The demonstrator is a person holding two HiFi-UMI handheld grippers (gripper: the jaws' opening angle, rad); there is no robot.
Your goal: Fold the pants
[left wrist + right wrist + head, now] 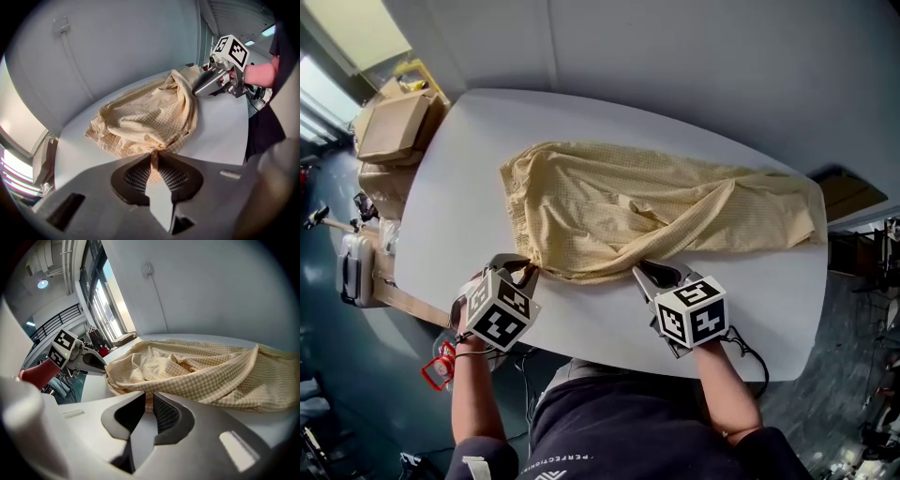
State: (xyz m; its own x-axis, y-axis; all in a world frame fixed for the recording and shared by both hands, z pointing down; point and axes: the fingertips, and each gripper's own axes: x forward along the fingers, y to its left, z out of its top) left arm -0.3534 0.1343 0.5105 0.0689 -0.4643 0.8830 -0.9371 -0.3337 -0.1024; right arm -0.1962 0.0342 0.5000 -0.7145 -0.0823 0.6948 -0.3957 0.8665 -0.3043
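Daylight from the windows [101,305] left of the white table [581,120] lights it evenly; the yellow pants [656,206] cast soft shadows. Gripper views warp and darken toward their edges.

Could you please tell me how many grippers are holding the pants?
2. The left gripper pinches the pants at the near left corner; the right gripper pinches their near edge around the middle.

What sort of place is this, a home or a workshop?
Probably a lab or workshop, not a home: a plain white table, cardboard boxes stacked at its end, and a hard case on the floor beside them.
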